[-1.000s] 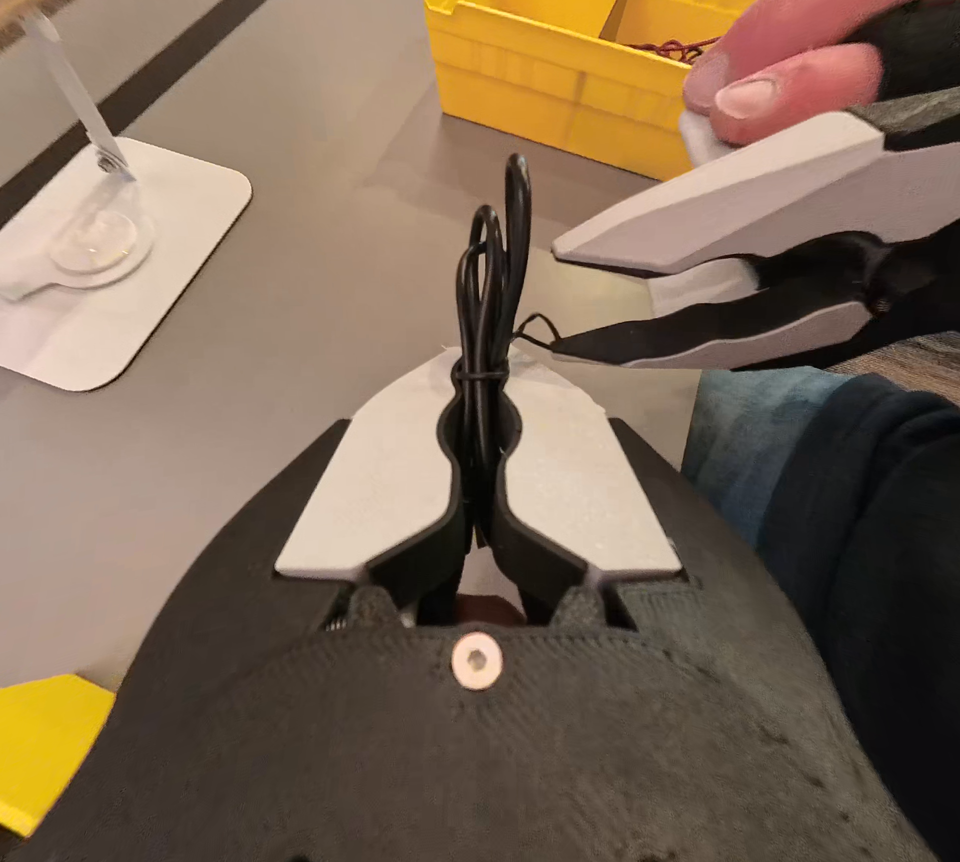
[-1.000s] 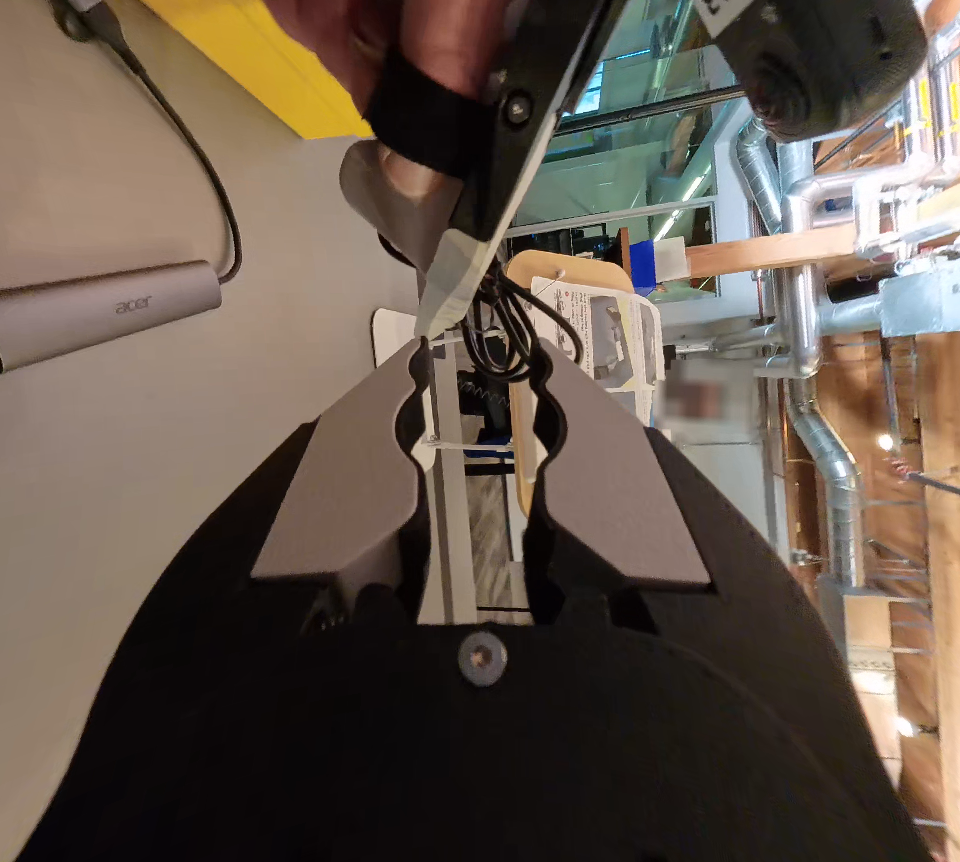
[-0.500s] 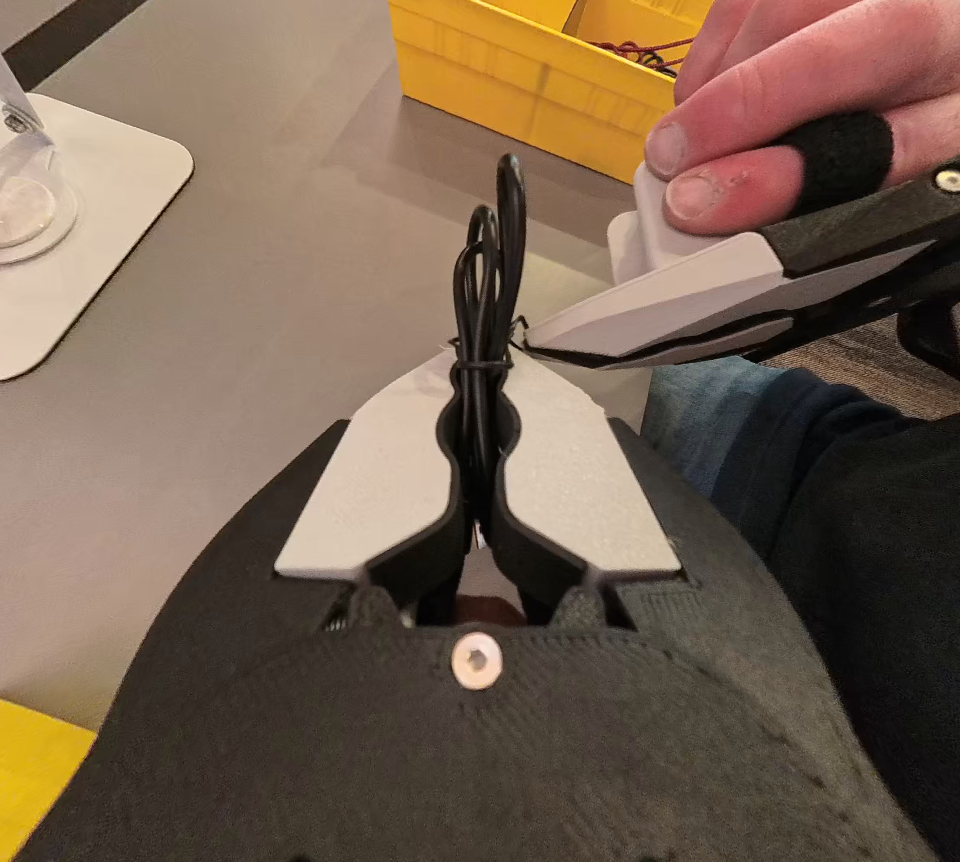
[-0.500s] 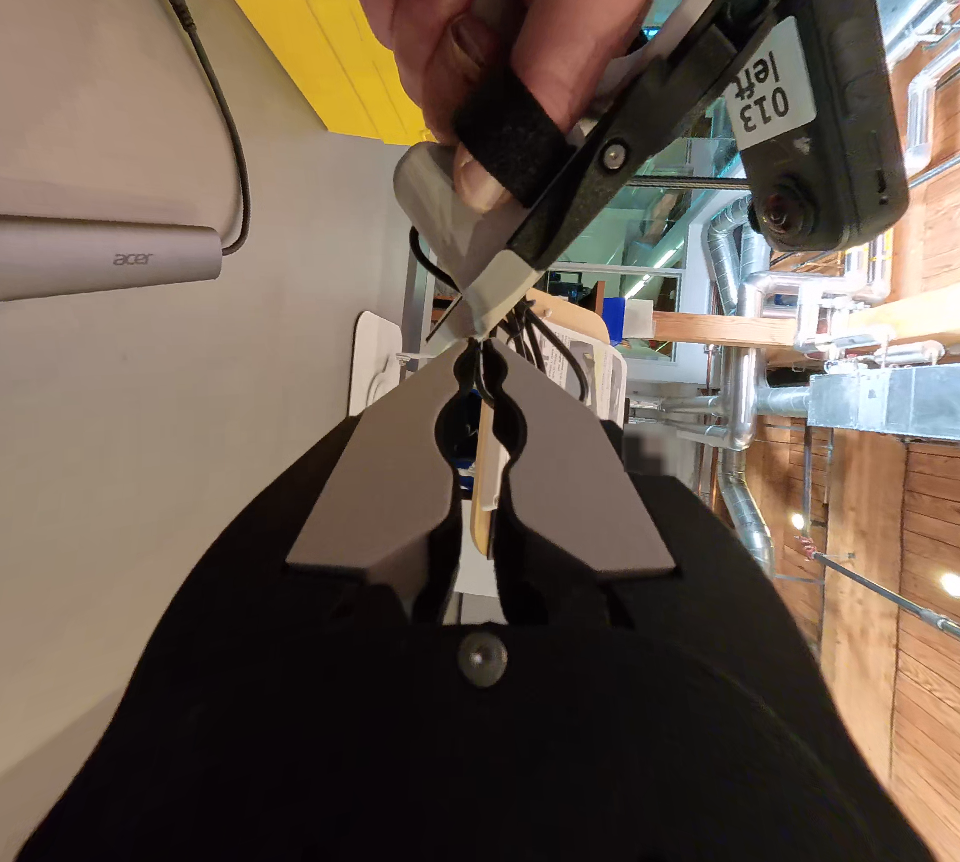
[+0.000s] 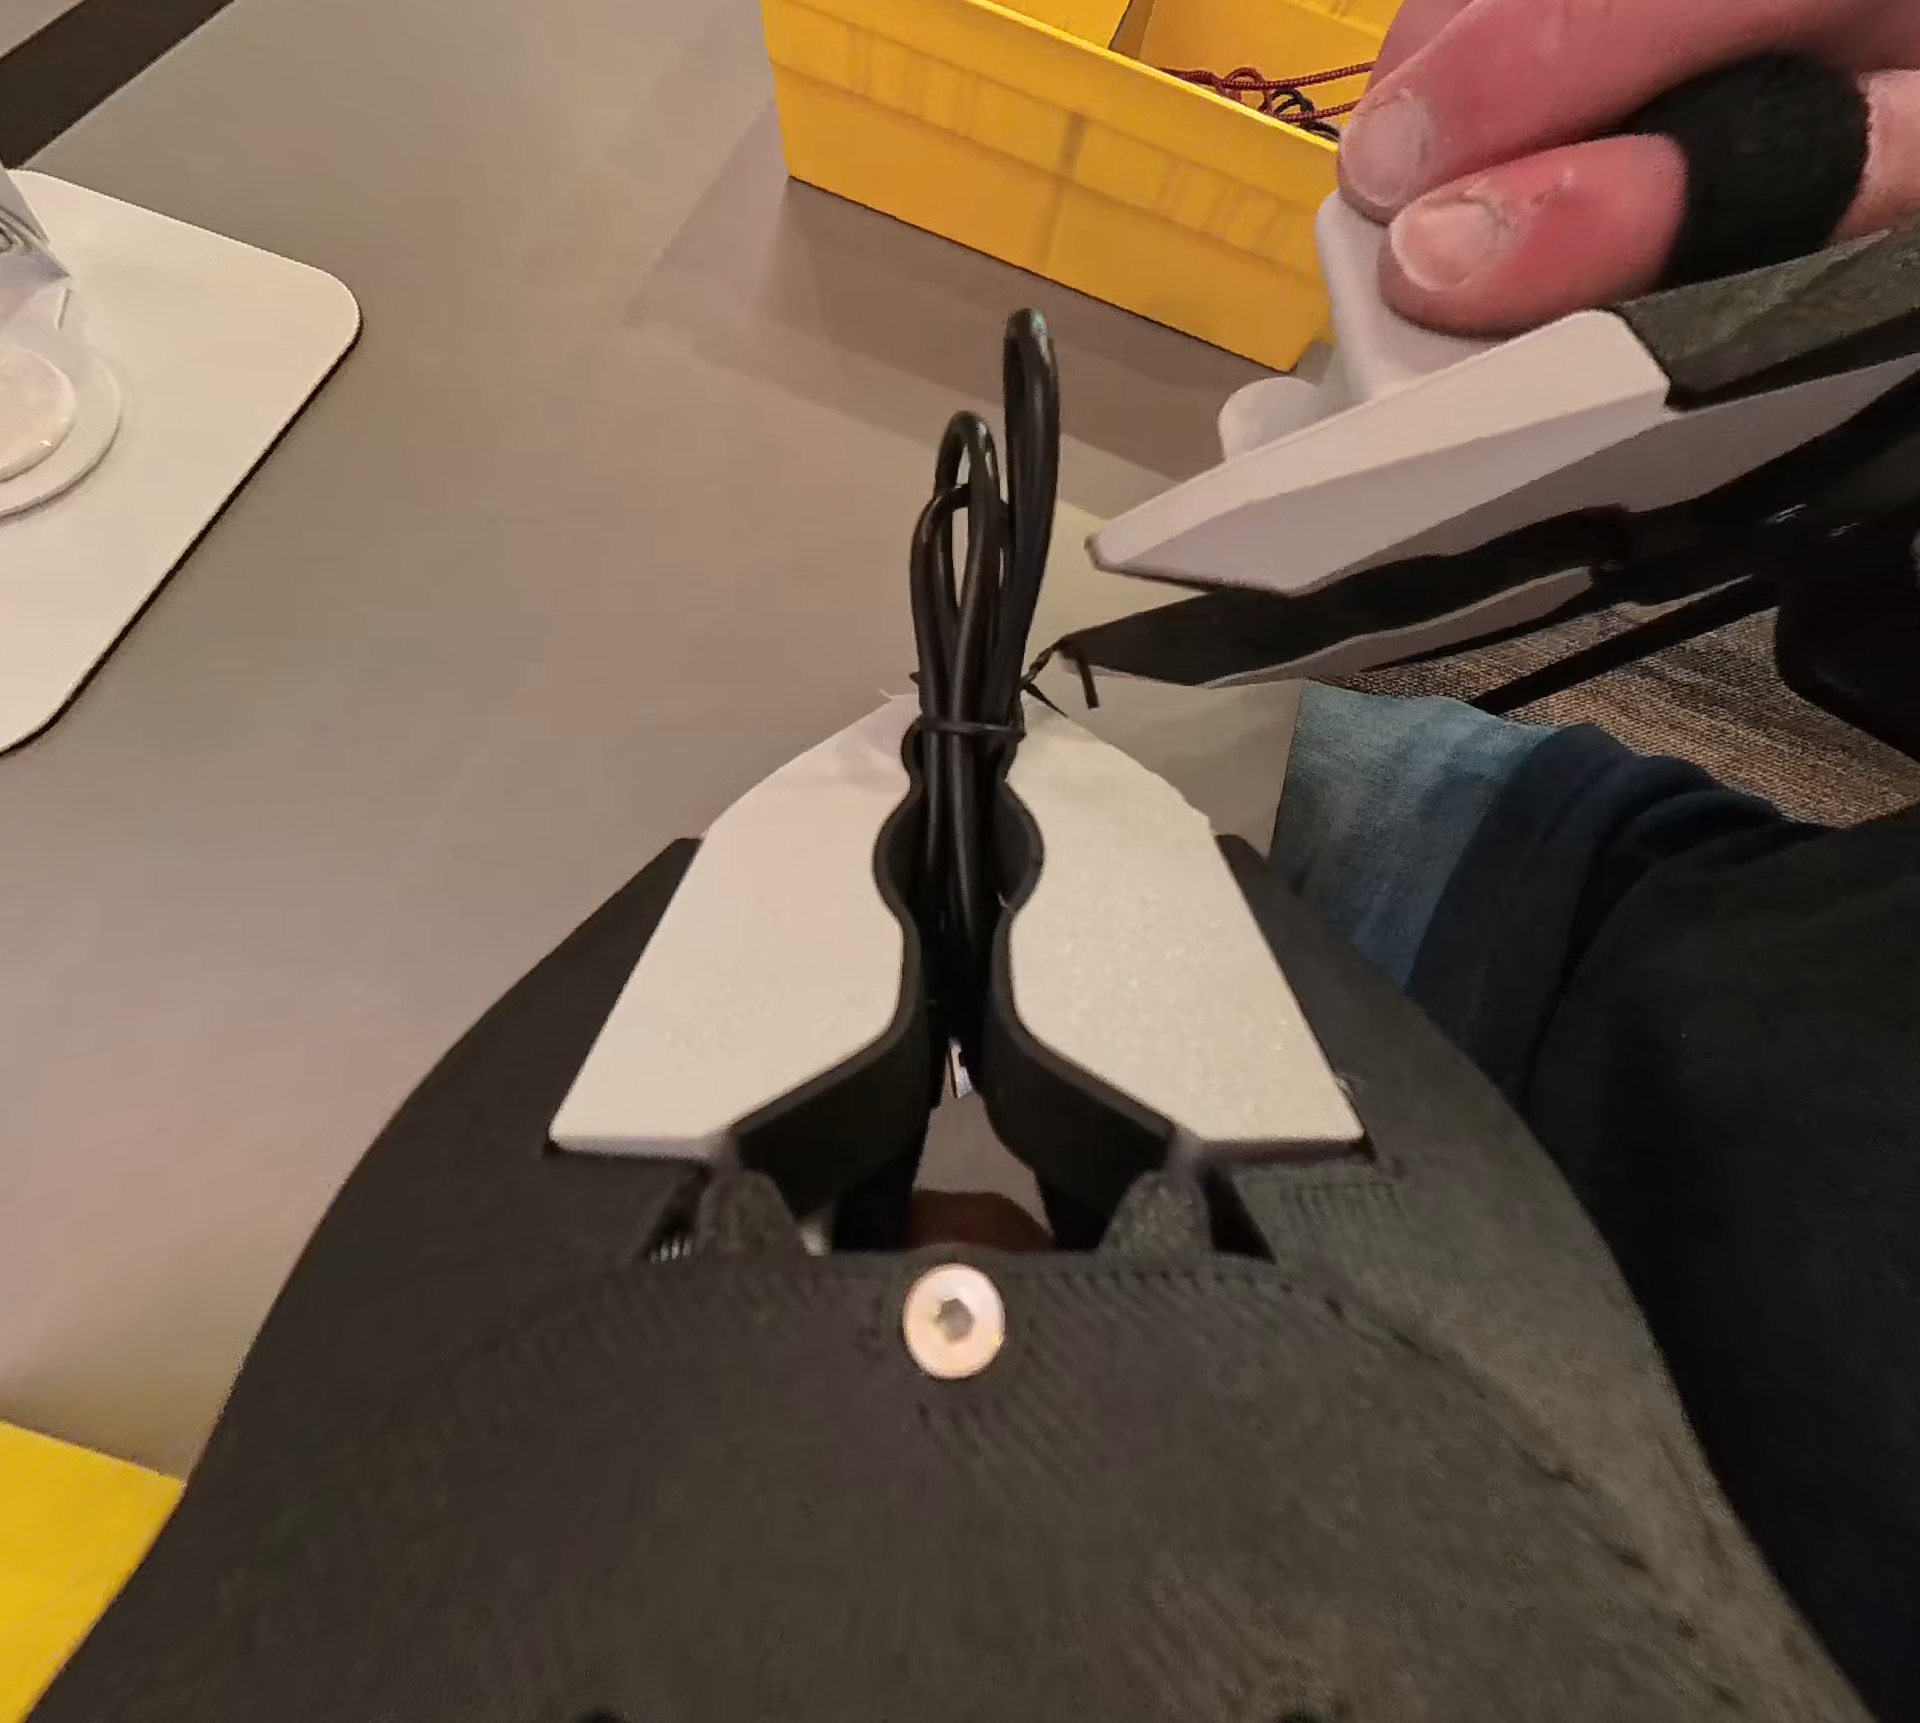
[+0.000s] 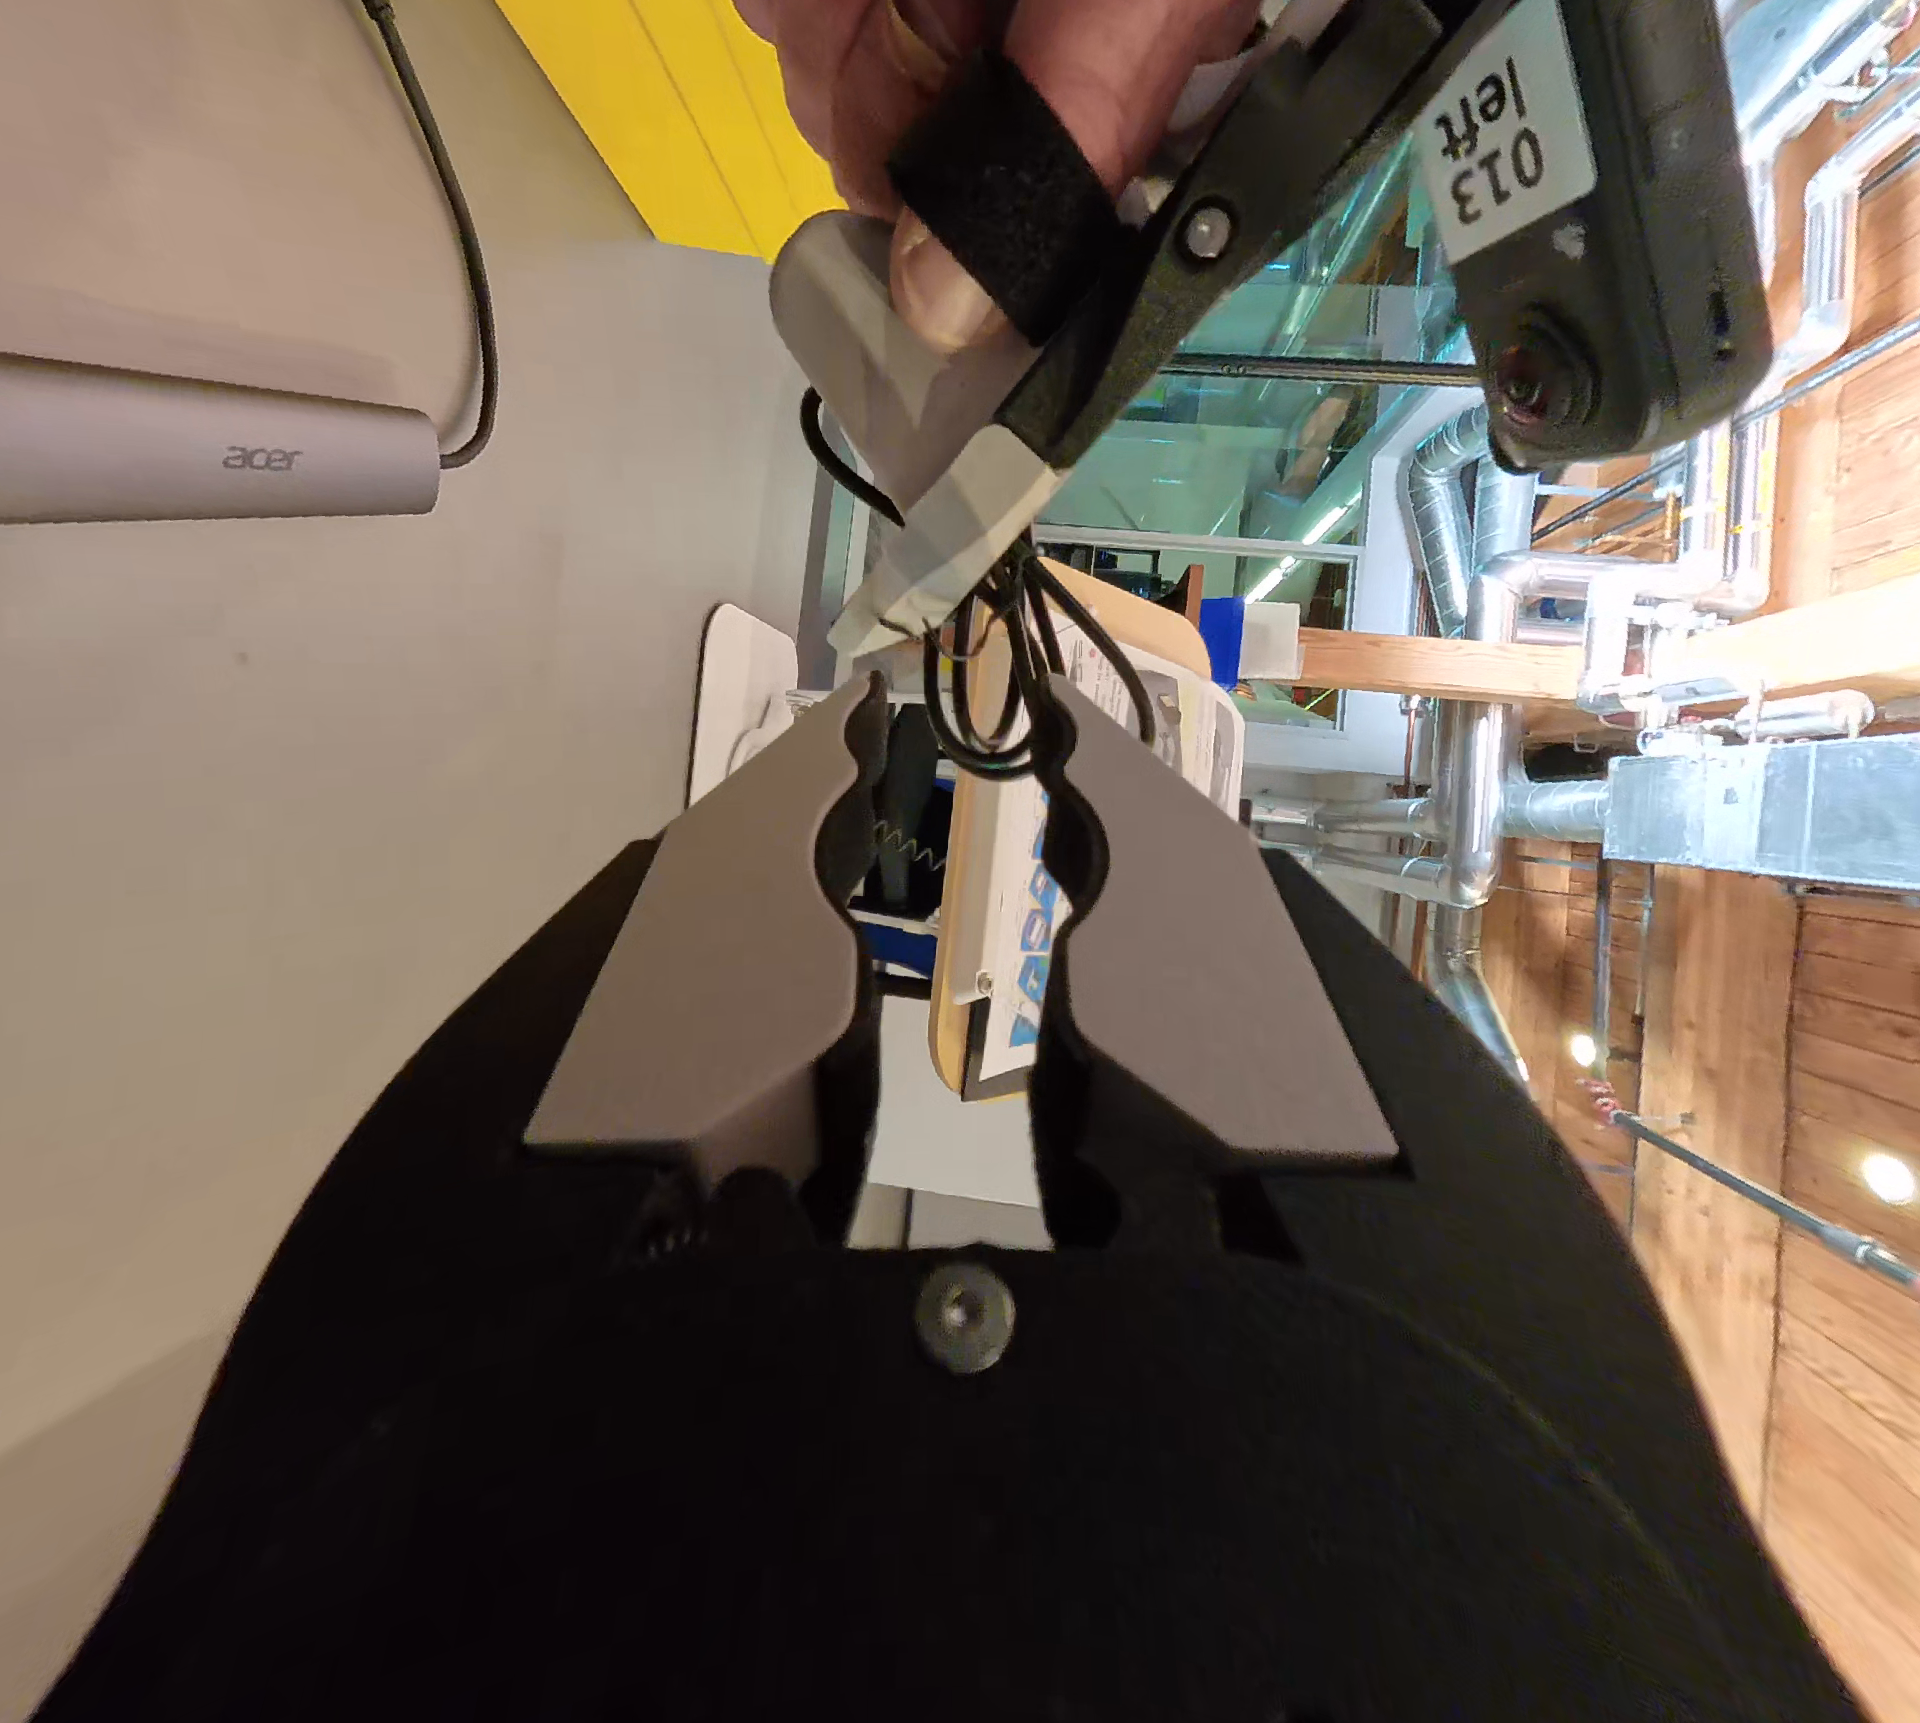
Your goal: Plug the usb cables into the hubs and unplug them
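My left gripper (image 5: 961, 738) is shut on a bundled black USB cable (image 5: 977, 551), tied by a thin black twist tie (image 5: 961, 728). The bundle stands upright above the grey table (image 5: 468, 478). My right gripper (image 5: 1081, 603) reaches in from the right, open, with its tips just beside the tie's loose end (image 5: 1060, 671). In the right wrist view the right gripper (image 6: 961, 697) is open, with the cable loops (image 6: 997, 707) and the left gripper (image 6: 868, 634) just ahead. A grey USB hub (image 6: 208, 463) with its own cable (image 6: 457, 219) lies on the table.
A yellow divided bin (image 5: 1039, 73) with red cord inside stands at the back. A white lamp base (image 5: 156, 426) sits at the left. A yellow edge (image 5: 62, 1517) shows at bottom left. The person's leg (image 5: 1558, 946) is at the right, past the table edge. The grippers are tip to tip, or close to it. The grey USB hub (image 6: 208, 463) is about equally far from each gripper, around 15 cm.
The right gripper was open a second ago, pinched at the twist tie half a second ago, and is open again now, a little back from the bundle. The left gripper still holds the cable.
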{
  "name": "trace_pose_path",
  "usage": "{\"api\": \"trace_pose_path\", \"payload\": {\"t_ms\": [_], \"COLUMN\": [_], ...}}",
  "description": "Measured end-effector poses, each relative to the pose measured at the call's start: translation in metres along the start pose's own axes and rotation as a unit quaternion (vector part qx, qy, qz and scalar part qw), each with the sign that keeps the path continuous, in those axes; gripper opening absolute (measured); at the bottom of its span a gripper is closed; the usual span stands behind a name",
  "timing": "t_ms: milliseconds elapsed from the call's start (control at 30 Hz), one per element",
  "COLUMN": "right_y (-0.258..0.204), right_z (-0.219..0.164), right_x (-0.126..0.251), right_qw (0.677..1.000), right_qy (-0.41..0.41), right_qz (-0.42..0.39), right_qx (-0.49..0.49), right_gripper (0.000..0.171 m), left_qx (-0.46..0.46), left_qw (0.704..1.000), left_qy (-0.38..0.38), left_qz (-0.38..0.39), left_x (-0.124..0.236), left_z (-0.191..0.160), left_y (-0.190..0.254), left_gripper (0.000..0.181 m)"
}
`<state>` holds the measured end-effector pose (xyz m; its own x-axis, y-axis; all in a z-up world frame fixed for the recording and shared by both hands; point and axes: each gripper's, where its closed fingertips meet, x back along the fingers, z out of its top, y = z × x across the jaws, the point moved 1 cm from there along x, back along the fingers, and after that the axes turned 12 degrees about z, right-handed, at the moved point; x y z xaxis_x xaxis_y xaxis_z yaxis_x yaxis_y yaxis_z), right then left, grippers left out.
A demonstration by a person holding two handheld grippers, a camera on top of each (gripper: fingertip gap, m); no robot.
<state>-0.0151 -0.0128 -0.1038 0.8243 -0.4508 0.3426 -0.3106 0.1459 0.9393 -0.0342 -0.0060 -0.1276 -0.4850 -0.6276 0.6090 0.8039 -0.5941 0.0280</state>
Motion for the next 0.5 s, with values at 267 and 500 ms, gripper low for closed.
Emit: {"api": "trace_pose_path", "payload": {"t_ms": [267,500], "right_y": [-0.007,-0.011], "right_z": [0.009,0.01], "right_x": [-0.005,-0.005], "right_qw": [0.999,0.998], "right_qy": [0.015,0.02], "right_qz": [0.008,0.032], "right_qx": [0.041,0.048], "right_gripper": [0.016,0.0], "left_qx": [0.024,0.004], "left_qw": [0.999,1.0], "left_qy": [0.0,-0.016], "left_qz": [-0.033,-0.018], "left_x": [0.002,0.0], "left_z": [0.001,-0.005], "left_y": [0.006,0.005], "left_gripper": [0.005,0.005]}}
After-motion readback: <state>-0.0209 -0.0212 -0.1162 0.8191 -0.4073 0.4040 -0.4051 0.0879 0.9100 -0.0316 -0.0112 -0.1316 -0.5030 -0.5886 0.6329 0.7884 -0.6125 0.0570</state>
